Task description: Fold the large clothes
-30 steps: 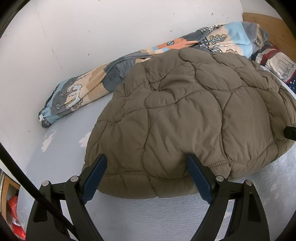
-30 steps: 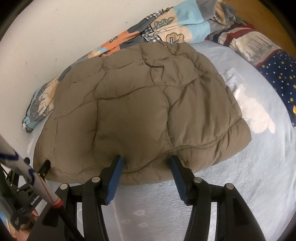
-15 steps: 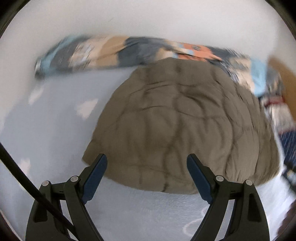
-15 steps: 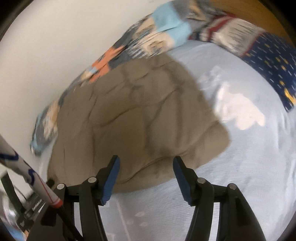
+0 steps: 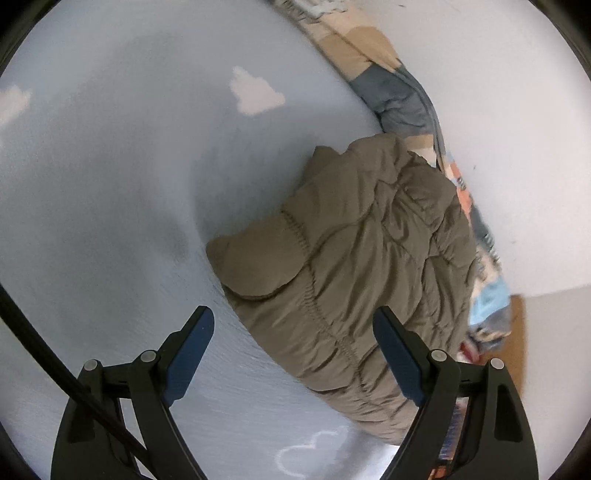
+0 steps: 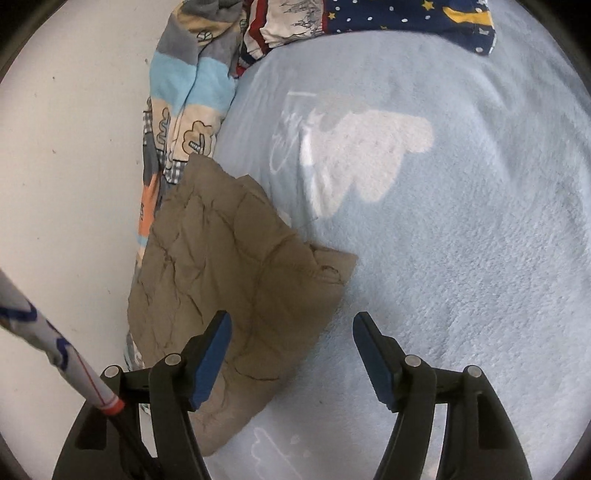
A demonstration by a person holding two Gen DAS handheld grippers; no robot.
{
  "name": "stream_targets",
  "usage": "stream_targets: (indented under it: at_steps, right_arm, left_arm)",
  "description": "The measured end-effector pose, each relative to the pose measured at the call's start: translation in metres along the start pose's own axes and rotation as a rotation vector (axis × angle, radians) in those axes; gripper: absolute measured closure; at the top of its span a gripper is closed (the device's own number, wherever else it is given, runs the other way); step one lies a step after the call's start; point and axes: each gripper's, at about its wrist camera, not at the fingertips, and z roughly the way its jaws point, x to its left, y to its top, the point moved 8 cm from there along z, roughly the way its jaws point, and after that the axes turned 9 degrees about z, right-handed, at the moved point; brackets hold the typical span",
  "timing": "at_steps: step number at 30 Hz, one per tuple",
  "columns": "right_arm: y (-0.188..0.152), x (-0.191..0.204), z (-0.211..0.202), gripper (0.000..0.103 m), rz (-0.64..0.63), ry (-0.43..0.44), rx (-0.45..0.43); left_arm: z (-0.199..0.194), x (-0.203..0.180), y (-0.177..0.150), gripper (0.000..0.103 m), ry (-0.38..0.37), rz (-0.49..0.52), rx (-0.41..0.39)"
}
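An olive quilted puffer jacket lies folded on the light blue bed sheet, close to the white wall. It also shows in the right wrist view. My left gripper is open and empty, held above the jacket's near edge. My right gripper is open and empty, above the jacket's right edge and the sheet.
A patterned blanket lies bunched along the wall, also seen in the right wrist view. A navy starred pillow and a striped cloth lie at the bed's head. A wooden headboard shows at right.
Both grippers have pulled back from the jacket and swung apart, the left view turning left, the right view turning right. The jacket stays folded on the bed. Both grippers stay open.
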Motion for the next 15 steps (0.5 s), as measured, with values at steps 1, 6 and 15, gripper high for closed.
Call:
stream_targets:
  at_steps: [1,6,15]
  right_arm:
    - [-0.001,0.000,0.003,0.029,0.010,0.011,0.002]
    - [-0.011,-0.002,0.018,0.029,0.045,0.045,0.039]
    - [-0.010,-0.001,0.033,0.029,0.065,0.082,0.038]
  left_arm:
    - [0.003,0.002,0.000,0.016,-0.020,-0.021,0.006]
    - [0.010,0.009,0.000,0.016,-0.041,-0.051,0.004]
    - [0.026,0.007,0.011,0.016,-0.057,-0.041,-0.055]
